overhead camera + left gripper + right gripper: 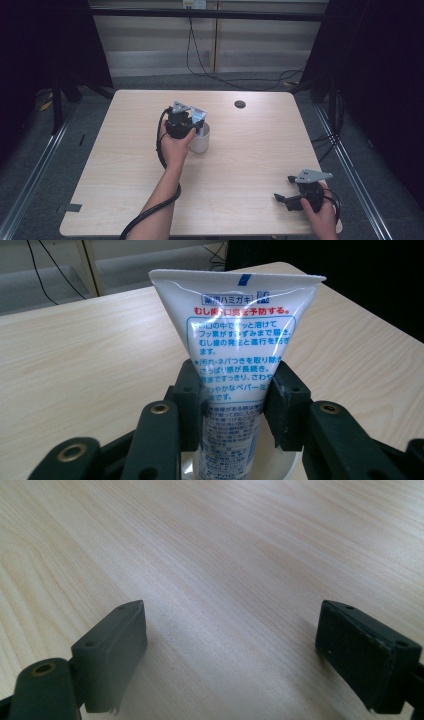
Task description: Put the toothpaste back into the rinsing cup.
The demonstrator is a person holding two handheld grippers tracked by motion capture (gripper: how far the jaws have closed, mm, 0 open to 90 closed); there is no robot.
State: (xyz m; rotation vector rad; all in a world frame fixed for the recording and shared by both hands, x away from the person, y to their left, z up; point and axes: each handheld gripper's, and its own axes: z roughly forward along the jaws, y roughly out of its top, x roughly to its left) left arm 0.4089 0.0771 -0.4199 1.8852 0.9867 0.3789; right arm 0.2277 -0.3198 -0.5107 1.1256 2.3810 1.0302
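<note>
My left gripper (235,405) fingers clench the toothpaste tube (235,340) upright above the white cup (201,140); I lower straight, right gripper (240,650) released.

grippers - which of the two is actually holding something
The left gripper, over the white cup at mid-table: its jaws clamp a white toothpaste tube standing in the cup. The right gripper, near the table's front right corner, has jaws spread wide over bare wood.

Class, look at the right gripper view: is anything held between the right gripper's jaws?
No: the right gripper has its jaws spread wide apart, with nothing but bare wooden table between them.
</note>
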